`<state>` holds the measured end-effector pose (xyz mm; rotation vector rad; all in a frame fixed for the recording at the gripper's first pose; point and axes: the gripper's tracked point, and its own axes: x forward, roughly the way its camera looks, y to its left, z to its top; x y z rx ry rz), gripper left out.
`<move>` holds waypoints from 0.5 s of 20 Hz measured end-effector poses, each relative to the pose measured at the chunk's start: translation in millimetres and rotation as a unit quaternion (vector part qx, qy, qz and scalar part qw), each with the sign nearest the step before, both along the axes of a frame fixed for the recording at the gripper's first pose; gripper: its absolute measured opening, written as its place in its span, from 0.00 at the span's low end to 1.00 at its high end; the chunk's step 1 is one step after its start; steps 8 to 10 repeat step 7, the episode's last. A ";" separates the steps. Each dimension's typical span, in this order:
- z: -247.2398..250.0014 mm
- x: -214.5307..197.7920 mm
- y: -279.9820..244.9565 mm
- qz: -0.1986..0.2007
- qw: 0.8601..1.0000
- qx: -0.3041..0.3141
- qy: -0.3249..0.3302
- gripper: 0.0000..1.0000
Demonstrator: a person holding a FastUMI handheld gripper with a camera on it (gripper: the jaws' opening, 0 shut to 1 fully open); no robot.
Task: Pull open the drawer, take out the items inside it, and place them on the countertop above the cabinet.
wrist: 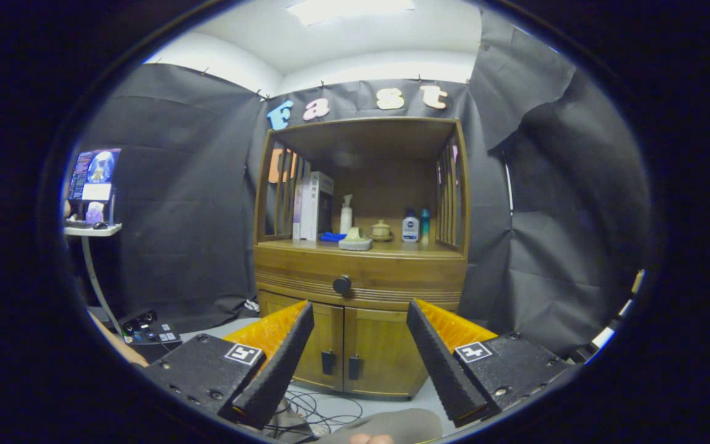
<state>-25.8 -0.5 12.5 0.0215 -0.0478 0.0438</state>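
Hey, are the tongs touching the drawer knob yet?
Apart. The gripper view shows the tongs open and holding nothing, with the drawer knob beyond their tips and cabinet front showing in the gap between.

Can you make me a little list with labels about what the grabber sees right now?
gripper: gripper open, holding nothing, aimed at the cabinet
drawer: drawer shut, beyond the fingertips
knob: dark round knob at the drawer's middle
doors: two cabinet doors below, shut
countertop: countertop holds books, a spray bottle, a small pot, two bottles
task progress: drawer not yet opened
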 end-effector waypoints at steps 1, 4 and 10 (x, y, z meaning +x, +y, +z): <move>0.2 -0.1 2.2 0.006 1.000 0.003 -0.003 0.99; -5.5 3.6 5.3 0.015 1.000 0.013 0.009 0.99; 0.5 3.8 -4.8 0.007 1.000 -0.001 0.000 0.99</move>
